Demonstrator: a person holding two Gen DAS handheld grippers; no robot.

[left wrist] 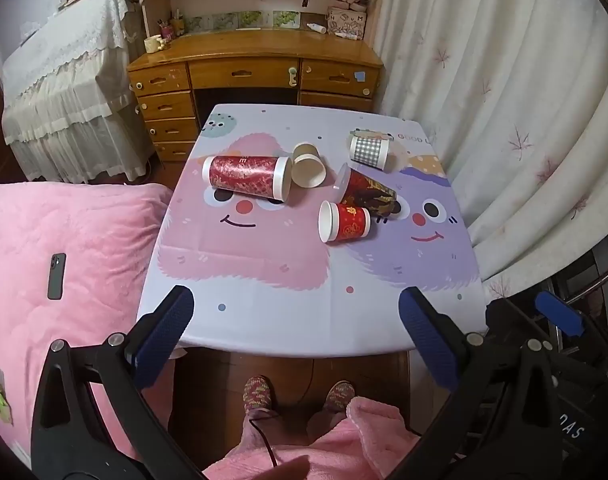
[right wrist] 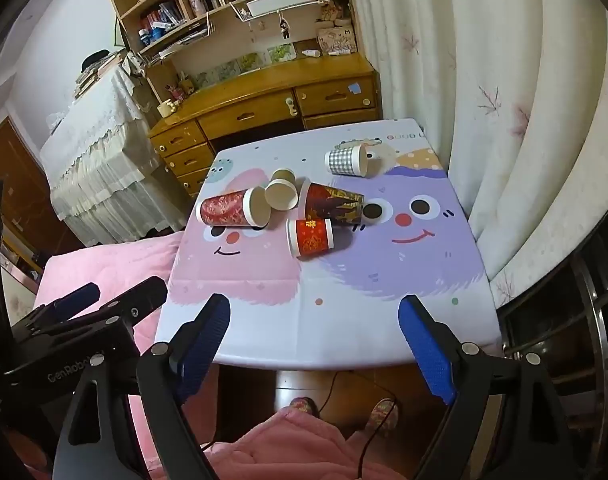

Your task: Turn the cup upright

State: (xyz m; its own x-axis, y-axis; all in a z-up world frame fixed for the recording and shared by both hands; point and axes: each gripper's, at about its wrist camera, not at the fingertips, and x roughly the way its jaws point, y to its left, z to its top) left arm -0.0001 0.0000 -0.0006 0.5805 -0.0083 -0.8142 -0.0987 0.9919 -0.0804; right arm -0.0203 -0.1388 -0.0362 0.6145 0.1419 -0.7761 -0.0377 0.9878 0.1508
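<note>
- Left gripper (left wrist: 295,312) is hanging over the near edge of the table (left wrist: 263,320), jaws wide apart, gripping nothing.
- Right gripper (right wrist: 314,320) is doing the same, jaws spread, empty.
- Five cups are lying on their sides mid-table, none upright.
- Long red cup (left wrist: 245,178) is lying on the left, rim touching the plain brown cup (left wrist: 308,165).
- Small red cup (left wrist: 344,222) is sitting nearest the grippers, just beside the dark patterned cup (left wrist: 368,194).
- Checked cup (left wrist: 370,151) is lying apart at the far right, near the curtain (left wrist: 504,120).
- Phone (left wrist: 57,276) is resting on the pink blanket (left wrist: 63,220).
</note>
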